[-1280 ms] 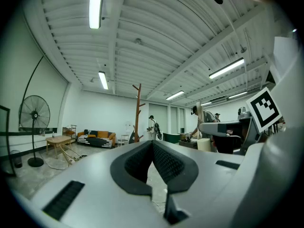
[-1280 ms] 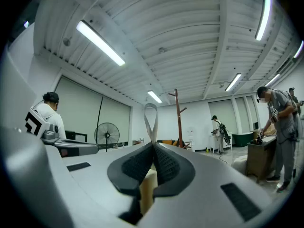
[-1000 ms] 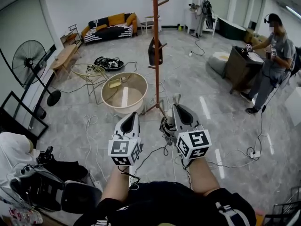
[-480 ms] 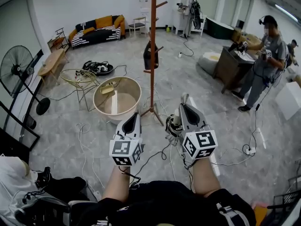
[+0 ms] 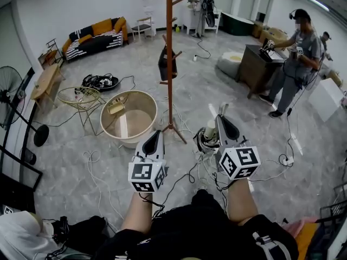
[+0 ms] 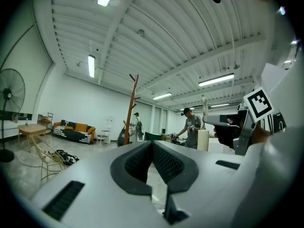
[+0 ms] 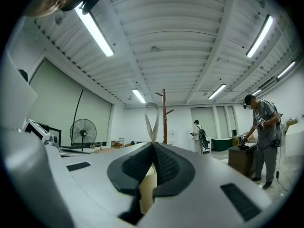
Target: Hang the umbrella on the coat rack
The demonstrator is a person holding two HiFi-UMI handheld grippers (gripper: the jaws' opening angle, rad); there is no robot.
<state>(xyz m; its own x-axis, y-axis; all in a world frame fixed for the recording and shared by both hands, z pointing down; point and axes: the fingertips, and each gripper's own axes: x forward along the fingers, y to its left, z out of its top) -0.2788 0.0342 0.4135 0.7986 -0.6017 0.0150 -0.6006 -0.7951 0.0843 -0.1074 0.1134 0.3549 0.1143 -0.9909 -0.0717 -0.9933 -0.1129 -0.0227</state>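
The tall reddish-brown coat rack [image 5: 169,64] stands on the floor ahead, with a black bag [image 5: 166,64] hung on one of its pegs. My right gripper [image 5: 222,119] is shut on the strap of a folded beige umbrella [image 5: 210,130], which hangs just below its jaws. In the right gripper view the strap loop [image 7: 152,120] sticks up past the closed jaws, with the rack [image 7: 164,118] right behind it. My left gripper [image 5: 154,138] is level beside it, shut and holding nothing. The left gripper view shows the rack [image 6: 131,110] far off and the umbrella [image 6: 203,140] to the right.
A round beige tub [image 5: 129,115] sits left of the rack's base, beside a wire chair [image 5: 81,97]. Cables [image 5: 187,175] trail over the floor. A person [image 5: 295,53] works at a dark desk [image 5: 255,66] on the right. A sofa [image 5: 95,37] and another person [image 5: 205,4] are at the back.
Both grippers have moved forward toward the coat rack, and the rack and tub have shifted left in the head view. The right gripper's hold on the umbrella strap is unchanged.
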